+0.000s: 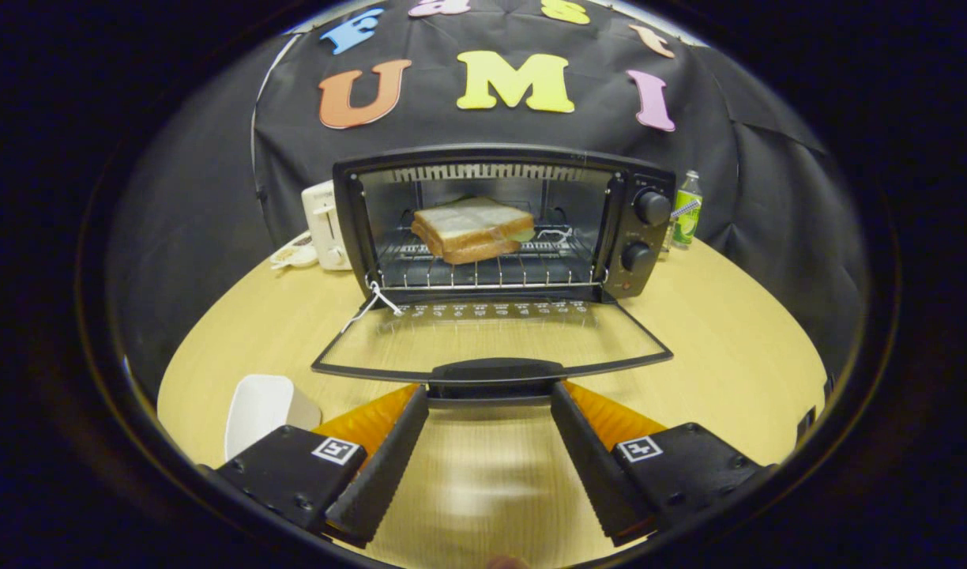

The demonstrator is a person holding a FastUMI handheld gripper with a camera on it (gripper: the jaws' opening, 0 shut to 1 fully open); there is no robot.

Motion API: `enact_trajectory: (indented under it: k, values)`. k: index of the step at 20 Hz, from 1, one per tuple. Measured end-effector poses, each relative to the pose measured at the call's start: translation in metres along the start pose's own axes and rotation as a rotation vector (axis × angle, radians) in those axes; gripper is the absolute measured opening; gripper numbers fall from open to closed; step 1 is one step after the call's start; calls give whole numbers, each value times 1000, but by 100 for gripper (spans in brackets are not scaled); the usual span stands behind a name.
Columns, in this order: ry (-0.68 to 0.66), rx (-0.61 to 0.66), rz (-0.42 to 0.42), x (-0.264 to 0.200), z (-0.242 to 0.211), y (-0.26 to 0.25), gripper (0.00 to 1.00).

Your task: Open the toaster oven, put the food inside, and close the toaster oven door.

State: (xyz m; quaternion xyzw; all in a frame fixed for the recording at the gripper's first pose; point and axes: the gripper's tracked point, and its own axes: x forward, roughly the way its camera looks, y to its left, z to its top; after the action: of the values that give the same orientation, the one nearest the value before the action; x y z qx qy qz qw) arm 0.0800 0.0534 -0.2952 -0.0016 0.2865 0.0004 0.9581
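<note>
A black toaster oven (641, 229) stands on the round wooden table (728, 356), its glass door (491, 340) folded down flat toward me. A sandwich (472, 229) of white bread lies on the wire rack (483, 273) inside the oven. The door's black handle (495, 371) sits right at my fingertips. My gripper (490, 393) is open, its two fingers spread about as wide as the handle, one tip near each end of it. Whether the tips touch the handle I cannot tell.
A white plate (262, 407) lies on the table beside my left finger. A white toaster (325, 225) and a small dish (294, 254) stand left of the oven. A green bottle (686, 212) stands behind the oven's right side. A white string (369, 308) hangs at the door's left hinge.
</note>
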Motion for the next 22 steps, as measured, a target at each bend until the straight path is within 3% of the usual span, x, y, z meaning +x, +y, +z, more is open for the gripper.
enact_trajectory:
  k: [22]
  values:
    - [-346, 5, 20, -13, 71, 2, 100]
